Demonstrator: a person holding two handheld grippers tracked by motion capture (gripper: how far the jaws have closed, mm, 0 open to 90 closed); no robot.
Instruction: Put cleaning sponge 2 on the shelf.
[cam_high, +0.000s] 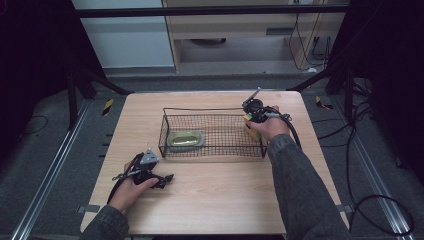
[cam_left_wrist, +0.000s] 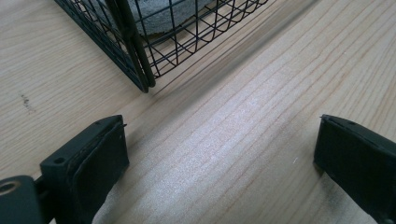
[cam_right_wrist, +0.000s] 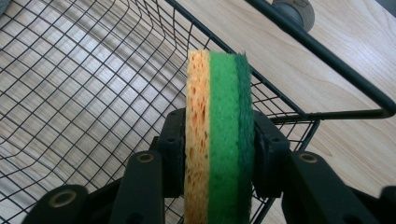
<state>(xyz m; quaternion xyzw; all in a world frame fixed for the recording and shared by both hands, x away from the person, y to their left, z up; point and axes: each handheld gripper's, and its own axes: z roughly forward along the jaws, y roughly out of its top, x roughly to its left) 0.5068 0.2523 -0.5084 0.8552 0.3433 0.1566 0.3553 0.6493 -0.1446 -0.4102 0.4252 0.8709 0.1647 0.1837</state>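
**Operator:** Report tong status, nearest first.

**Technician:** Left tongs (cam_high: 167, 178) rest on the near worktop (cam_high: 220, 200), jaws spread wide with nothing between them, just short of the wire basket's (cam_high: 165, 131) near-left corner. Right tongs (cam_right_wrist: 219, 154) are clenched on the sponge (cam_right_wrist: 219, 140), pads pressing both broad faces.

**Operator:** Sponge orientation?

**Technician:** On edge. Orange, light green and dark green layers run parallel to the jaws; the long axis points straight out from the tongs.

**Operator:** Position relative to the basket?

**Technician:** At the basket's right end, about level with the rim. The right gripper view suggests it sits just inside the end wall, though the high view is too small to confirm. The open mesh floor lies down and leftward. Farther in, a grey-rimmed dish (cam_high: 186, 139) occupies the left end, well apart.
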